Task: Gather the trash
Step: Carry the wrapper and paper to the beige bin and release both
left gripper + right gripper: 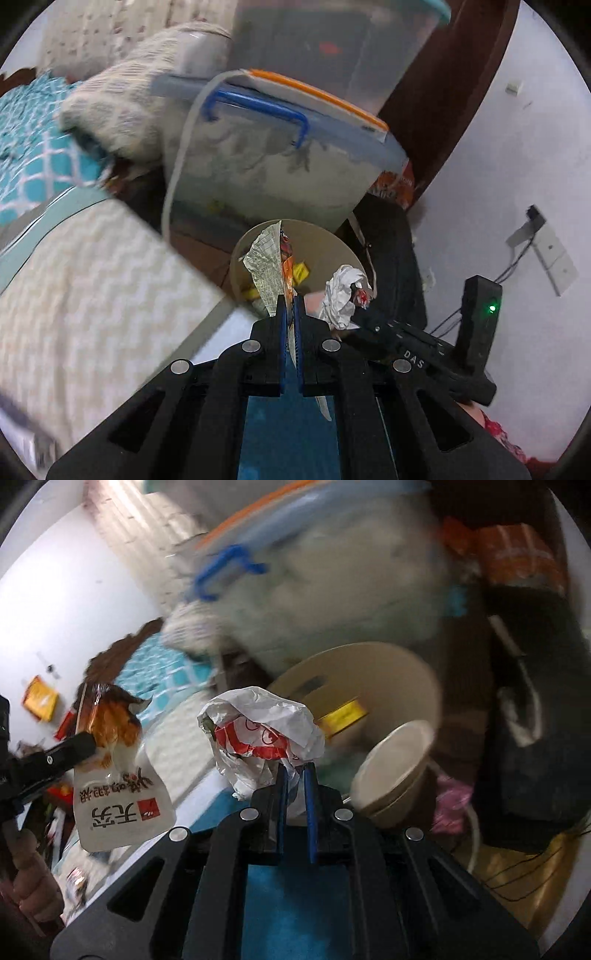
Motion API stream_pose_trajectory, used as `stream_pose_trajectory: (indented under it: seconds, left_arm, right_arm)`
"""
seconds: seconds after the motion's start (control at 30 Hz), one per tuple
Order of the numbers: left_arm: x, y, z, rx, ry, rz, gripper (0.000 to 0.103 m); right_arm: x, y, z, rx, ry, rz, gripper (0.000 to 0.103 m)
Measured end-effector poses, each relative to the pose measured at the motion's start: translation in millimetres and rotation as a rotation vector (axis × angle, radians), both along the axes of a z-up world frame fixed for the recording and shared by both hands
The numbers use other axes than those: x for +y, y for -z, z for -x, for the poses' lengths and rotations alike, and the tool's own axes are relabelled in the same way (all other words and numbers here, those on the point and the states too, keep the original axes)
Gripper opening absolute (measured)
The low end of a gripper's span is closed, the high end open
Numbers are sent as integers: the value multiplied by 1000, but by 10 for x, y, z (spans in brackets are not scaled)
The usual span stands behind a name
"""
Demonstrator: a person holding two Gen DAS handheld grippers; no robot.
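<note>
Left gripper (290, 301) pinches a snack wrapper (267, 266); right gripper (295, 773) pinches crumpled white paper (264, 731). Beige bin (417, 686) ahead of both is motion-blurred, its contents partly hidden.

Left gripper (291, 301): matte black frame with cut-out slots, four round silver fasteners set across the linkage, and two narrow blue finger pads (282, 332). A blue panel runs down the centre behind the fingers. Right gripper (295, 771): same black frame, silver fasteners and blue pads; seen from the left, its side carries white letters "DAS" and a black upright module with a green light (491, 308). Bare fingers (27, 882) of the left hand grip beneath.
</note>
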State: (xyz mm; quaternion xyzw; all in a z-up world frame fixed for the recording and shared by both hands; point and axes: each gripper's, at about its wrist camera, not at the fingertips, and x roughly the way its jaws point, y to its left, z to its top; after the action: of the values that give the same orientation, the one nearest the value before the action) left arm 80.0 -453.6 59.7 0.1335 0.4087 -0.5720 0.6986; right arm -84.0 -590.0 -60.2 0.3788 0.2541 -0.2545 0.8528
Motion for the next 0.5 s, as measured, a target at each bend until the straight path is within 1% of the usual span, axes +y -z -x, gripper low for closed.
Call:
stream_pose_trajectory:
  seconds: [0.07, 0.1, 0.13, 0.17, 0.2, 0.23, 0.3, 0.37, 0.43, 0.5]
  left_arm:
    - [-318, 73, 19, -34, 5, -22, 4]
    - [-438, 109, 23, -46, 5, -32, 6]
    - [-583, 180, 24, -60, 3, -55, 10]
    - [-689, 242, 20, -70, -6, -84, 32]
    - [-750, 306, 9, -81, -23, -109, 44]
    - [-772, 354, 3, -89, -36, -118, 43]
    - [-730, 401, -1, -75, -27, -121, 42]
    - [-569, 399, -15, -71, -36, -113, 42]
    - [-372, 356, -30, -64, -49, -94, 42]
    - [-119, 301, -50, -51, -73, -70, 42]
  right_arm:
    - [-172, 60, -34, 31, 22, 1, 15]
    - [-247, 104, -68, 54, 29, -10, 17]
    - [-330, 153, -96, 62, 29, -38, 29]
    - [-377, 182, -117, 56, 25, -65, 42]
    - [-416, 184, -117, 49, 28, -76, 78]
    - [-408, 158, -75, 30, 51, -60, 83]
    - [-402, 97, -32, 9, 61, -19, 81]
    - [-391, 24, 20, -10, 80, 22, 80]
    - [-318, -36, 105, -61, 104, 15, 79]
    - [-247, -90, 120, -92, 99, 0, 77]
